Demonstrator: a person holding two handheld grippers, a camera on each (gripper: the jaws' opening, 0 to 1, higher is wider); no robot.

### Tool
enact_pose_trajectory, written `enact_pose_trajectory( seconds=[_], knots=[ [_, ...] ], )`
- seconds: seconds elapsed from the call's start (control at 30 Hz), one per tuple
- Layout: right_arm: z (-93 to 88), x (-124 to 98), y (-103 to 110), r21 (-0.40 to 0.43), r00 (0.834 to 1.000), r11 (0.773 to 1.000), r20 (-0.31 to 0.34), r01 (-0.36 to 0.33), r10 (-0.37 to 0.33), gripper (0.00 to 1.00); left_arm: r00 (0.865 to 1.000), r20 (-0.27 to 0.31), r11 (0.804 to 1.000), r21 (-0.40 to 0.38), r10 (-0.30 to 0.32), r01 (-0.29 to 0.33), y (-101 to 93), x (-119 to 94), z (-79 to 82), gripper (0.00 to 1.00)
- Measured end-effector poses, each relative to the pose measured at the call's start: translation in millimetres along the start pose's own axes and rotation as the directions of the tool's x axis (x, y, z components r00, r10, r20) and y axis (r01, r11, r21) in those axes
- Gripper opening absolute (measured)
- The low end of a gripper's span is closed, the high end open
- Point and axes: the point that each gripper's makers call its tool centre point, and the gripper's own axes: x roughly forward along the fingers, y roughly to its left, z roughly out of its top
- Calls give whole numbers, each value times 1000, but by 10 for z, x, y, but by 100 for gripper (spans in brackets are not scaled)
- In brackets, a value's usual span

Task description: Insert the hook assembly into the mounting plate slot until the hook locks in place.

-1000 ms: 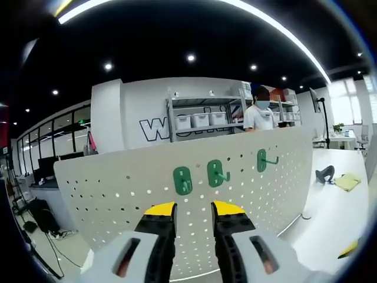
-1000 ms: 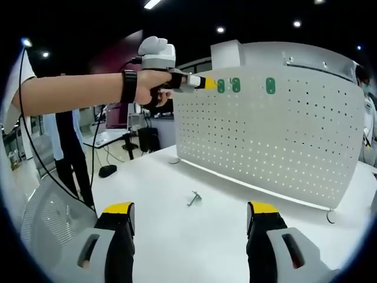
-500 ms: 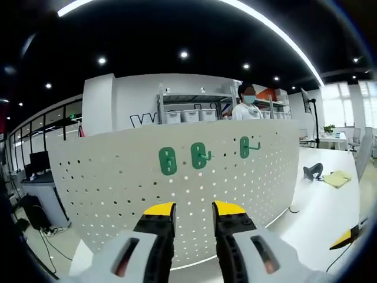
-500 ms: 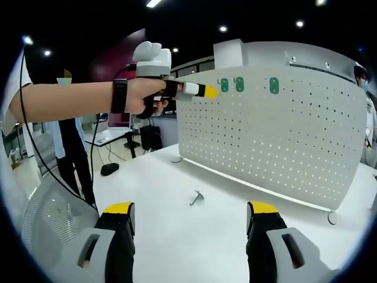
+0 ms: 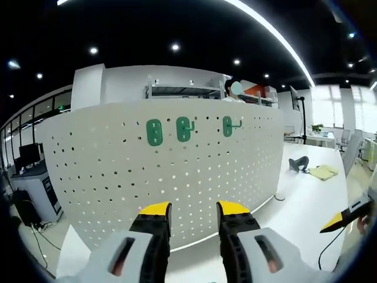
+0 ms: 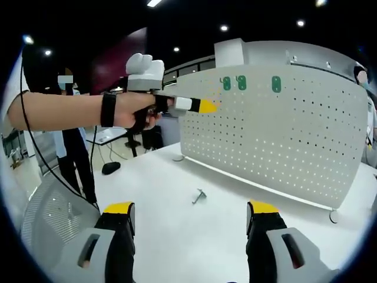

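Observation:
The white perforated mounting plate [image 5: 177,171] stands upright on the white table, with three green hook bases near its top edge [image 5: 154,132] [image 5: 184,129] [image 5: 228,125]. My left gripper [image 5: 194,209] faces the board from a short distance, its yellow-tipped jaws a narrow gap apart and holding nothing. In the right gripper view a hand holds the left gripper [image 6: 207,106] off the board's [image 6: 283,135] left end, below the green bases [image 6: 241,82]. A small metal hook [image 6: 199,196] lies on the table. My right gripper [image 6: 191,209] hovers over the table, wide open and empty.
A black object [image 5: 300,164] and a yellow cloth [image 5: 324,172] lie on the table to the right of the board. A mesh chair [image 6: 47,218] and a standing person [image 6: 70,147] are at the left. A person and shelving [image 5: 188,91] are behind the board.
The left gripper has drawn back and down from the green hook bases at the board's top. The right gripper, the board and the loose hook have stayed put.

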Motion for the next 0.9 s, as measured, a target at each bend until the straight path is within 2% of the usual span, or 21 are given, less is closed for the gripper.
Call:
enact_pose_trajectory(
  seconds=[0.1,0.17,0.37,0.5,0.67,0.73,0.77,0.9],
  knots=[
    [3,5,8,1,1000,1000,0,2,-2,79,998,-34,999,1,-48,48,-99,-22,-145,32],
    [5,7,16,3,1000,1000,3,0,0,79,997,-32,998,-6,-64,64,-125,-45,-200,34],
    [-10,-5,1,8,1000,1000,4,8,-8,79,993,-77,995,-20,-95,94,-162,-118,-449,33],
    [-21,-10,-3,11,1000,1000,2,12,-12,79,984,-144,994,-9,-106,106,-171,-186,-671,32],
    [-38,5,11,16,1000,1000,-1,12,-12,79,978,-166,992,-28,-125,122,-204,-237,-835,32],
    [-33,10,12,19,1000,1000,3,13,-13,79,973,-188,991,-29,-136,133,-228,-243,-915,32],
    [-33,14,13,20,1000,1000,2,14,-14,79,965,-216,989,-26,-147,144,-250,-260,-985,32],
    [-27,12,14,21,1000,1000,4,17,-17,79,955,-245,986,-13,-166,168,-290,-276,-1110,32]
  ],
)
